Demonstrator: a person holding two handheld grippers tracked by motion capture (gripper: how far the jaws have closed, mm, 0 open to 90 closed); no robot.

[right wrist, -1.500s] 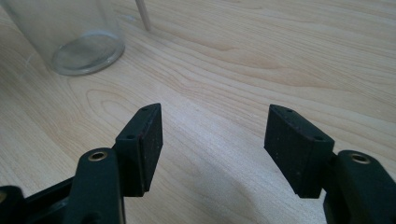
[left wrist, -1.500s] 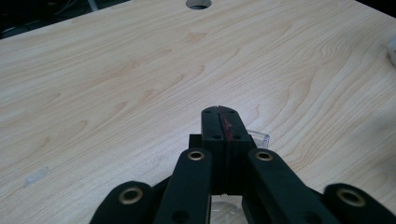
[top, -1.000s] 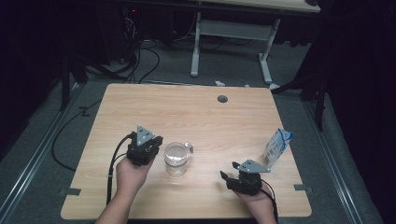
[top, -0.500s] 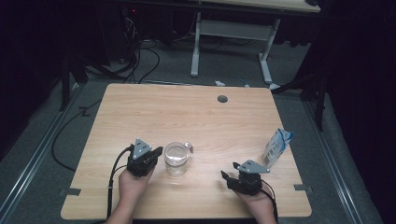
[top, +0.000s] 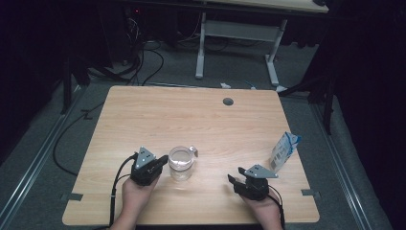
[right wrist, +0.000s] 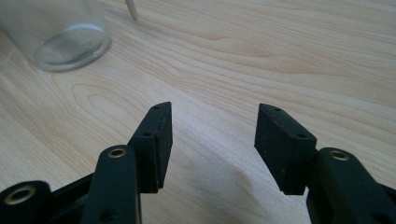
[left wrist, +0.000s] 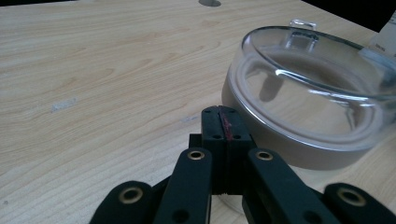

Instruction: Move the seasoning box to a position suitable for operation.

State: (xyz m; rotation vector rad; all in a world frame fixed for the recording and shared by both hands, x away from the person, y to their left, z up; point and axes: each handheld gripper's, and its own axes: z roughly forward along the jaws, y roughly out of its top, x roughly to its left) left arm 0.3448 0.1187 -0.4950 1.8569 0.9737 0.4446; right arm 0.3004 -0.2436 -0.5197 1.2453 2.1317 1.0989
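The left gripper, black jaws pressed together, sits beside a round clear-glass mug (smooth, handled) on pale woodgrain table, while the right gripper, holding nothing, has just been narrowing its gaping jaws.

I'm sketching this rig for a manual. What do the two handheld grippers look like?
Both are black, each topped with a grey three-cornered plate. The left gripper trails a black cable back along the forearm; the right gripper has one too. The fingers are blocky black pads on linkage arms with brass-coloured pivot rings. The left pads carry a reddish streak. No sleeves show.
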